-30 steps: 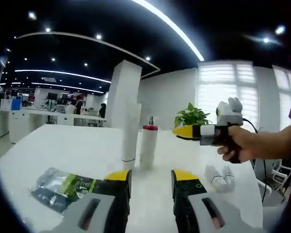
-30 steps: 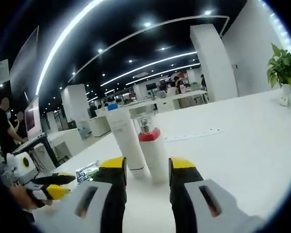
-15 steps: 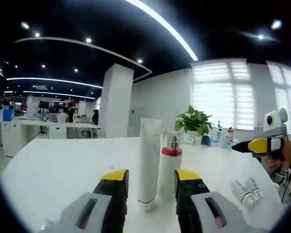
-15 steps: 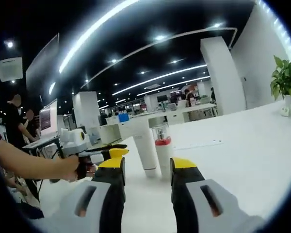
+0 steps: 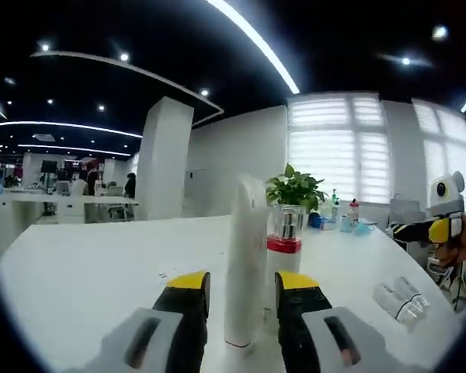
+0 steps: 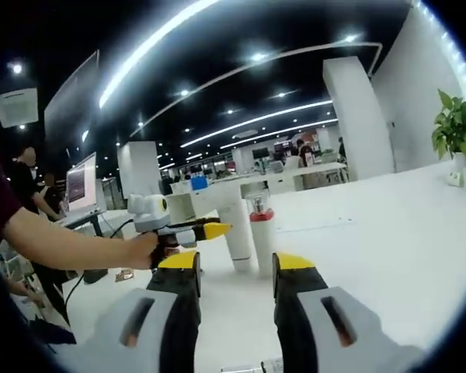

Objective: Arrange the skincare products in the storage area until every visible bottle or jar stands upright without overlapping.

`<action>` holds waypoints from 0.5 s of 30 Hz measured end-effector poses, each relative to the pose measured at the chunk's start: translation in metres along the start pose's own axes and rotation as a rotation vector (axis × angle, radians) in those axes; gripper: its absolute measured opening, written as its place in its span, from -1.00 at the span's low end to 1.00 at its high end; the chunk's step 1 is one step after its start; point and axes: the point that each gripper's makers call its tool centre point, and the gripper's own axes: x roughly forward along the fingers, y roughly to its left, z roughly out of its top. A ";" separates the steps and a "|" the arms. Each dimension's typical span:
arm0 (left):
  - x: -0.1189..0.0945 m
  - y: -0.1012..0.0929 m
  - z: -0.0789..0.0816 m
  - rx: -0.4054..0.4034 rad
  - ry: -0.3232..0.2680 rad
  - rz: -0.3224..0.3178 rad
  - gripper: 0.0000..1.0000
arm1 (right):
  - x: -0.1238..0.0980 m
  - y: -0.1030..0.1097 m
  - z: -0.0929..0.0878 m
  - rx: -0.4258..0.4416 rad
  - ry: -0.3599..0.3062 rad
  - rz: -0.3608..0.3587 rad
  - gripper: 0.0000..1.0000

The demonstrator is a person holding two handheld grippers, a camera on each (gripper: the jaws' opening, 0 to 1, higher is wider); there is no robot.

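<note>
While two grippers hover, two bottles (image 5: pixel 252 264) stand.

Tube (image 5: pixel 245 264) upright on the table (image 5: pixel 85 272), pump bottle (image 5: pixel 284 245) just beside it, small vials (image 5: pixel 402 299) lying well apart

No lettering can be read on the white tube (image 5: pixel 246 256) or the red-collared bottle (image 5: pixel 283 241).

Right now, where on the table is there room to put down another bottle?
The white table is bare between the pump bottle and the potted plant. In the left gripper view, the stretch left of the white tube is also free. It is crowded around the tube and pump bottle, and by the small vials.
</note>
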 end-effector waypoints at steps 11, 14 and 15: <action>0.005 -0.002 -0.002 -0.029 -0.008 -0.117 -0.62 | -0.017 -0.024 -0.005 0.047 0.003 -0.067 -0.29; 0.005 -0.005 -0.001 -0.060 -0.008 -0.156 -0.64 | -0.018 -0.024 -0.010 0.038 0.025 -0.067 -0.29; 0.005 -0.004 -0.001 -0.067 -0.006 -0.165 -0.64 | -0.018 -0.024 -0.010 0.037 0.024 -0.064 -0.29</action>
